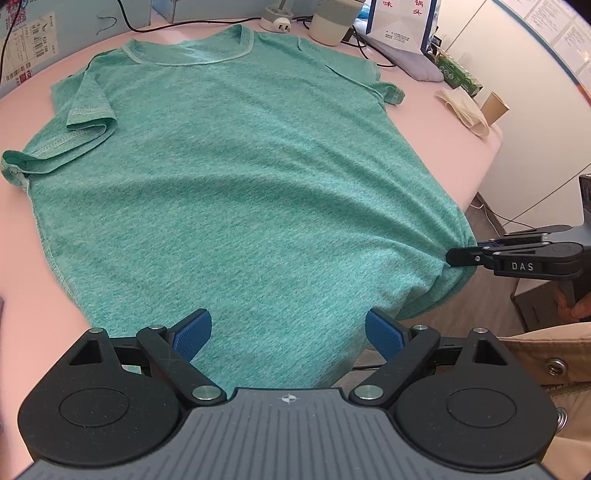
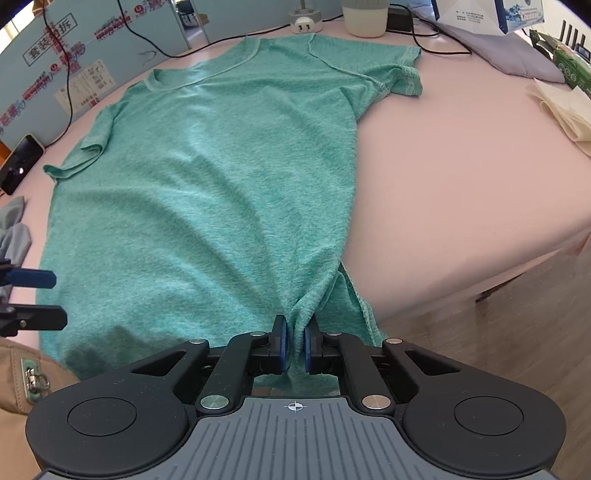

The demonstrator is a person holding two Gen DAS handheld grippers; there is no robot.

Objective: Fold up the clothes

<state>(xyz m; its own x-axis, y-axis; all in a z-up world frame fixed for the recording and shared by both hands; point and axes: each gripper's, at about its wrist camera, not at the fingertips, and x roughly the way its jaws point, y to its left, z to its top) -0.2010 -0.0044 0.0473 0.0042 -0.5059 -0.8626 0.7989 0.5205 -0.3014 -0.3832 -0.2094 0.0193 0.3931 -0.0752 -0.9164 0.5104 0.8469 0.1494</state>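
table (image 1: 465, 155): pink top, carries everything; clutter pushed to the far edge, so the middle is free for folding.
t-shirt (image 1: 229, 177): green, spread flat, front up, across the table middle; collar toward the far edge, hem hanging over the near edge. Laid out for a first fold, none made yet by my read.
sleeves: left one (image 1: 86, 118) doubled back on itself, right one (image 2: 402, 79) lies out flat toward the far right corner. The left one likely needs smoothing.
far-edge clutter: white cup (image 1: 332, 24), power strip (image 2: 304, 20), printed bag (image 1: 400, 26), paper cup (image 1: 495, 107) — all clear of the cloth.
phone (image 2: 20, 162): at the left edge, apart from the shirt.
right tongs (image 2: 295, 347): clenched on the shirt's hem corner at the near right; fabric bunches and radiates creases from the grip, so it's under tension.
left tongs (image 1: 288, 332): released, blue pads wide, hanging over the hem at the near edge, not gripping; probably lining up the opposite hem corner.
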